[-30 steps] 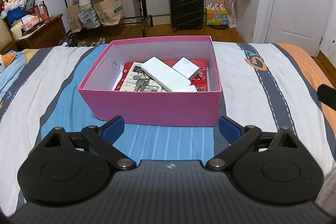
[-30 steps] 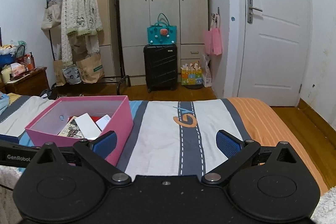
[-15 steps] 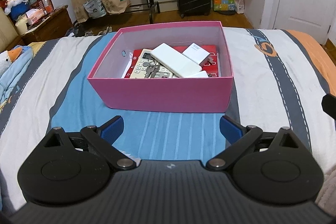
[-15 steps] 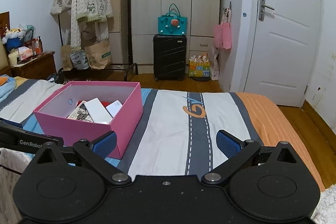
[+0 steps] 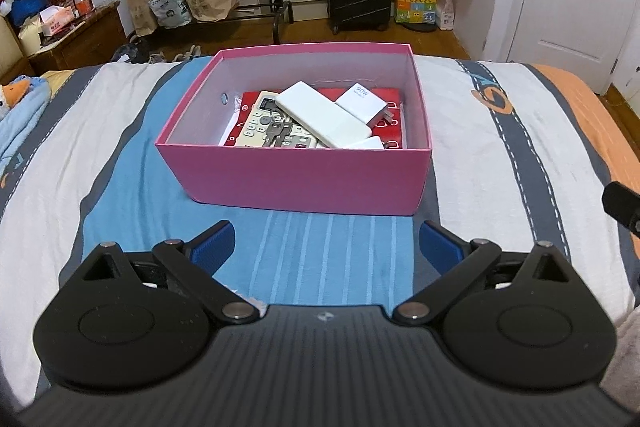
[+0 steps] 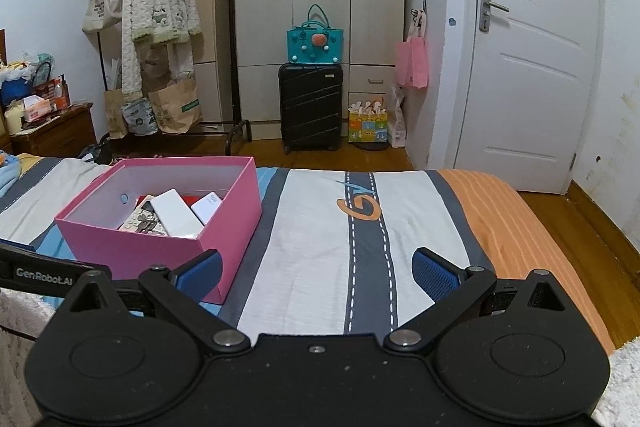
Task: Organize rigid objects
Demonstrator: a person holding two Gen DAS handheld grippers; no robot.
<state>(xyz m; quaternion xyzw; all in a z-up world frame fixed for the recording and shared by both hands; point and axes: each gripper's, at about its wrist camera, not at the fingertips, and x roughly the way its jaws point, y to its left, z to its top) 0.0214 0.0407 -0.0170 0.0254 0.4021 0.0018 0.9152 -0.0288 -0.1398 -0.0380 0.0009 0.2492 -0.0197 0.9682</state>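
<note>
A pink box (image 5: 304, 179) stands on the striped bed. Inside lie a white power bank (image 5: 322, 115), a white charger (image 5: 362, 101), a beige remote (image 5: 260, 125) with keys (image 5: 278, 133) on it, and a red flat item (image 5: 390, 123) underneath. My left gripper (image 5: 326, 247) is open and empty, just short of the box's near wall. My right gripper (image 6: 316, 273) is open and empty over the bedspread, to the right of the box (image 6: 160, 249). The right gripper's edge (image 5: 622, 207) shows in the left wrist view.
The bedspread (image 6: 360, 235) stretches right to an orange band (image 6: 520, 227). A blue blanket (image 5: 20, 107) lies at the bed's left. Beyond the bed stand a black suitcase (image 6: 310, 107), a clothes rack (image 6: 160, 27), a wardrobe and a white door (image 6: 532, 67).
Both grippers have drawn back and risen a little, so the box looks smaller and its contents show more from above. Both stay open and empty.
</note>
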